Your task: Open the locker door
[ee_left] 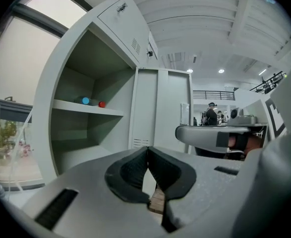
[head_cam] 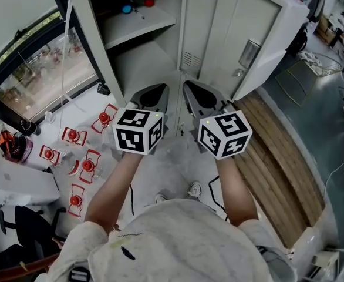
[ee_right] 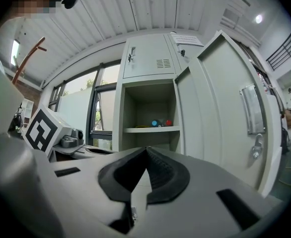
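The grey locker (head_cam: 198, 28) stands in front of me with its door (head_cam: 266, 34) swung out to the right, the handle (head_cam: 249, 53) on its outer face. The compartment behind it is exposed, with a shelf (head_cam: 140, 25) holding a blue thing (head_cam: 127, 9) and a red thing (head_cam: 149, 3). My left gripper (head_cam: 154, 93) and right gripper (head_cam: 192, 90) hover side by side below the locker, touching nothing. In the left gripper view the left gripper (ee_left: 147, 150) is shut and empty. The right gripper (ee_right: 146, 150) is also shut and empty, with the door (ee_right: 225, 108) and handle (ee_right: 251, 110) to its right.
Several red-and-white items (head_cam: 87, 163) lie on the floor at the left, below a window (head_cam: 43, 63). Wooden planking (head_cam: 277, 157) runs along the right. A white box (head_cam: 19, 184) sits at the far left. A person (ee_left: 211, 114) stands far off.
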A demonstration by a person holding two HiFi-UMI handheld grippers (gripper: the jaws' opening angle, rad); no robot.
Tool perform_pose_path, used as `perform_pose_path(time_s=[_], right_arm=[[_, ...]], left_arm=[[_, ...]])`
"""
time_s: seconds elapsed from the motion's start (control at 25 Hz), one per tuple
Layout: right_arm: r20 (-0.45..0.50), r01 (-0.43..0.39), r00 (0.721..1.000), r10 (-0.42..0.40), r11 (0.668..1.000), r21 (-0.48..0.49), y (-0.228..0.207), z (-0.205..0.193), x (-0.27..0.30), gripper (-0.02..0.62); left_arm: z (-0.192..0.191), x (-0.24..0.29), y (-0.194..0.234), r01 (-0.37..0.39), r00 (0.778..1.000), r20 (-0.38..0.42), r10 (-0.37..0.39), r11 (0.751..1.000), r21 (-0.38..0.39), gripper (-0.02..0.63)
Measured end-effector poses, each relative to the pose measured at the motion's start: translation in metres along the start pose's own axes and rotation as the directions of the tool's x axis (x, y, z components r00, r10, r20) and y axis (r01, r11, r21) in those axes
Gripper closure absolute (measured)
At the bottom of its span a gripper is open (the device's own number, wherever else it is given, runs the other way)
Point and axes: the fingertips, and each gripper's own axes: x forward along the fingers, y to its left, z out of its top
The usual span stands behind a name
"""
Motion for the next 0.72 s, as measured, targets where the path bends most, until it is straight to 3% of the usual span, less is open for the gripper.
perform_pose_path(time_s=[0.72], right_arm=[[-0.016, -0.02, 1.0, 0.02, 1.0, 0.014, 0.008, -0.009, 0.014, 0.592]], left_arm=[[-0.008, -0.007, 0.016, -0.025, 1.0, -0.02, 0.024, 0.999, -0.025, 0.6]])
